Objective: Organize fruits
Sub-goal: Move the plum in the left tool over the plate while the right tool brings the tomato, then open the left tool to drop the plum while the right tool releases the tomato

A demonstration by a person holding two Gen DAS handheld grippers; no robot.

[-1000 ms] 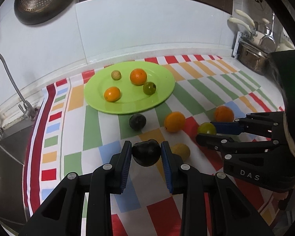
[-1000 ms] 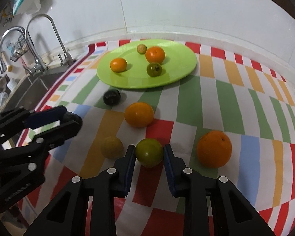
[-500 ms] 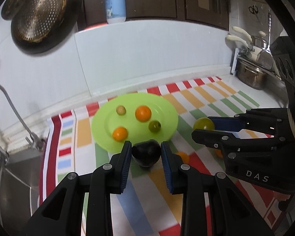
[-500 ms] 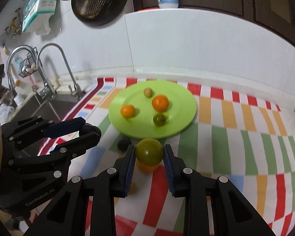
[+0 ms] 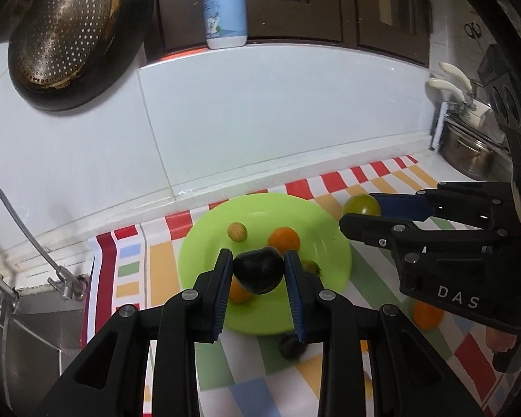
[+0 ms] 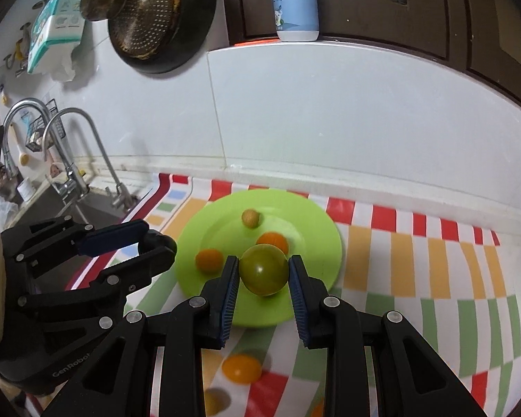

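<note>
Above the striped tabletop [image 6: 416, 271], both grippers hang in the air with fruit in hand, and the green plate [image 6: 316, 243] is plainly the target. It lies near the back wall and already carries three fruits that show clearly: an orange [image 6: 272, 239], a smaller orange fruit [image 6: 209, 260] and a little pale one [image 6: 250, 218].

The right gripper [image 6: 264, 271] has its fingers closed snugly on a green fruit [image 6: 264, 270], held over the plate's near half. The left gripper [image 5: 258, 271] pinches a dark fruit [image 5: 258, 270] the same way, its fingers pressed to both sides, poised over the plate's front edge.

To set these down well, each should come low over a bare patch of plate before letting go; round fruit dropped from height will likely roll off the shallow rim. The open ground looks to be the right side for the green fruit and the left front for the dark one. With both grippers converging on one plate, going one at a time seems the safer call.

Loose fruit waits on the cloth below: an orange one [image 6: 242, 368] in the right view and a dark one [image 5: 290, 347] in the left view.
</note>
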